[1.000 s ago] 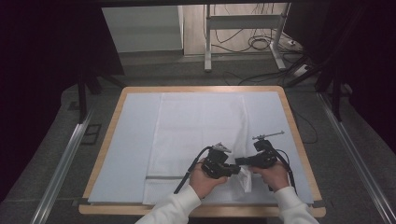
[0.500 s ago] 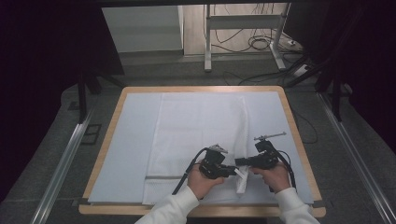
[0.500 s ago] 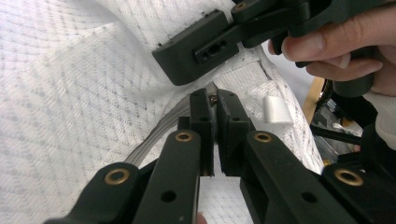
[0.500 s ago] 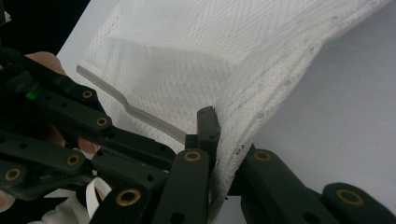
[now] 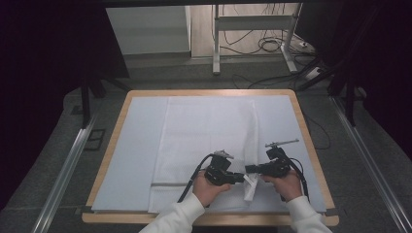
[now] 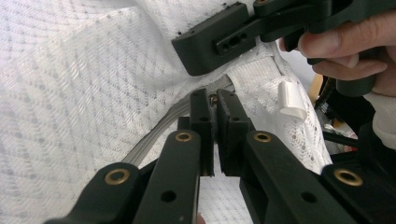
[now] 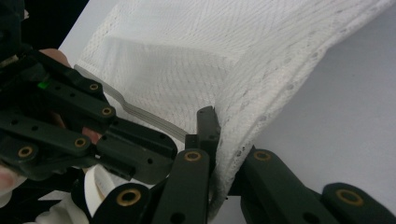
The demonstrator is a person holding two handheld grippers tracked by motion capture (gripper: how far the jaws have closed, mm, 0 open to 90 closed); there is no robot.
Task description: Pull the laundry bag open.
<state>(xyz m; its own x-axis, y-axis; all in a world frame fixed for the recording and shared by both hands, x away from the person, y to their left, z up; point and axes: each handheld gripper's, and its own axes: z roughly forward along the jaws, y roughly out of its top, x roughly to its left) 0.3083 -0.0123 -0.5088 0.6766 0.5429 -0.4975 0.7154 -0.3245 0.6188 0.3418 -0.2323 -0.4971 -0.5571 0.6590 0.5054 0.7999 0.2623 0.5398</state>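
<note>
Looks like a lab or test bay, not a home. Wood-edged tabletop with a pale blue-grey cover sheet sits on grey carpet floor. Bare aluminium rails run along the floor at 9 and 3 o'clock. At 12 o'clock: a white metal stand frame with loose black cables and a power strip. Dark curtained surround on both sides.

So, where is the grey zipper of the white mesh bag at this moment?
In the high view the grey zipper runs along the near end of the white mesh bag, from its left edge toward the left gripper, whose jaws are shut at it.
</note>
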